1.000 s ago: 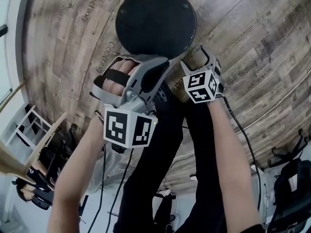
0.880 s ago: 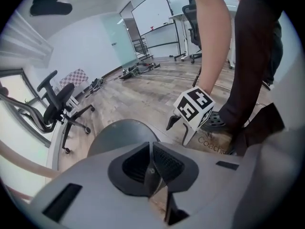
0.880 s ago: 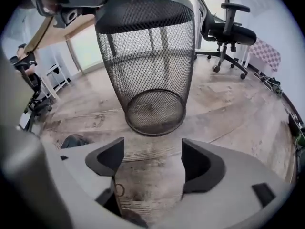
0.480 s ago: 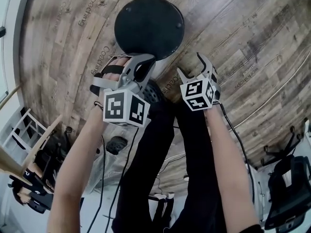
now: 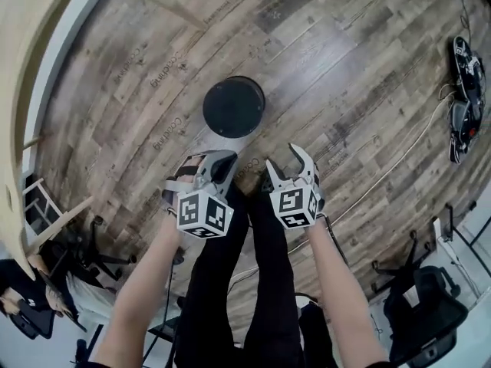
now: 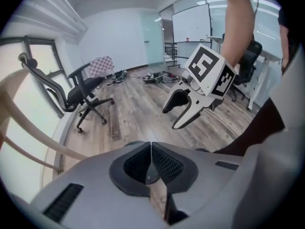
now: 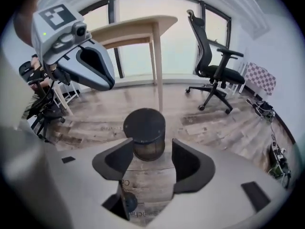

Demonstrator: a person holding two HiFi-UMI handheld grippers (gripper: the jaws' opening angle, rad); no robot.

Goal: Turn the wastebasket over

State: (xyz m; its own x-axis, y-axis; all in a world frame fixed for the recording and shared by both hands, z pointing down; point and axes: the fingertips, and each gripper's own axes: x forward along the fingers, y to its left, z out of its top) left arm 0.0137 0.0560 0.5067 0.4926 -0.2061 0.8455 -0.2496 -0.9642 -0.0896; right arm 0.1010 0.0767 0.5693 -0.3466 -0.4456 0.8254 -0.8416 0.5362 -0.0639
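Note:
The black mesh wastebasket (image 5: 234, 106) stands upside down on the wooden floor, its solid base facing up. In the right gripper view the wastebasket (image 7: 144, 132) sits well below and beyond the jaws. Both grippers hang high above it and nearer me, touching nothing. My left gripper (image 5: 219, 159) is shut with nothing held; in its own view the pads (image 6: 151, 159) meet. My right gripper (image 5: 282, 159) has its jaws closing, a gap still between the fingers (image 7: 190, 166) and nothing gripped. It also shows in the left gripper view (image 6: 171, 118).
A pale wooden table (image 7: 138, 25) stands by the window beyond the basket, its corner overhead (image 5: 31, 21). Office chairs (image 7: 214, 70) (image 6: 83, 92) stand around. Cables and gear (image 5: 464, 90) lie on the floor at the far right. My legs (image 5: 238, 282) are below the grippers.
Both grippers have risen well away from the wastebasket, which stays upside down on the floor and now looks much smaller. The right jaws have narrowed.

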